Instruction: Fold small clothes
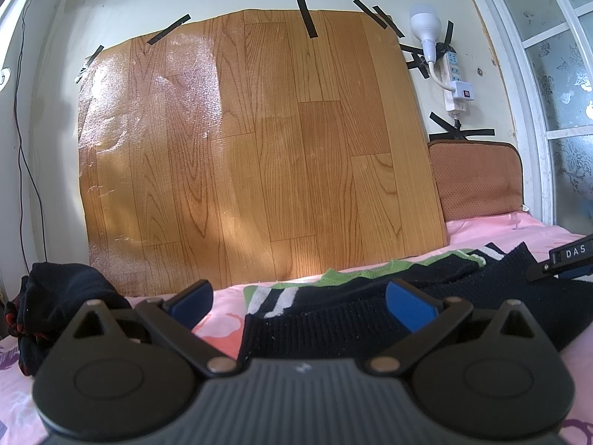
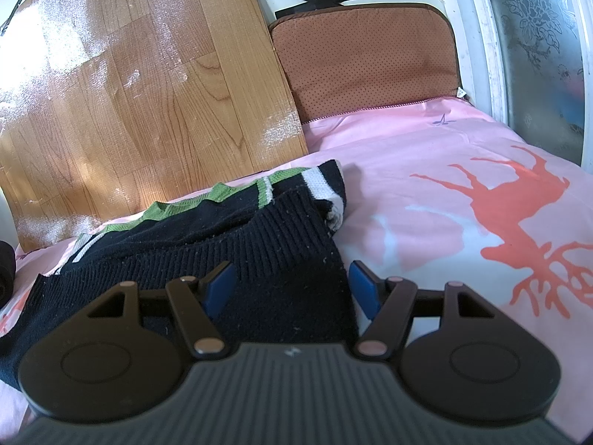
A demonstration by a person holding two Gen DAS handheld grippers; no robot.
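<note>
A small black knit sweater (image 1: 370,307) with green and white trim lies on the pink bedsheet (image 1: 218,326), partly folded over itself. My left gripper (image 1: 300,304) is open, low over the sweater's near left hem; its blue pads (image 1: 407,307) stand wide apart. My right gripper (image 2: 292,289) is open too, its blue pads (image 2: 365,289) either side of the sweater's (image 2: 222,233) right ribbed hem corner, nothing pinched. The right gripper also shows at the left wrist view's right edge (image 1: 563,263).
A wood-pattern sheet (image 1: 252,141) is taped to the wall behind the bed. A brown cushion (image 2: 367,55) leans at the headboard. A dark bundle of clothes (image 1: 55,304) lies at the left. A power strip with lamp (image 1: 444,63) hangs on the wall. A window frame (image 2: 493,37) bounds the right.
</note>
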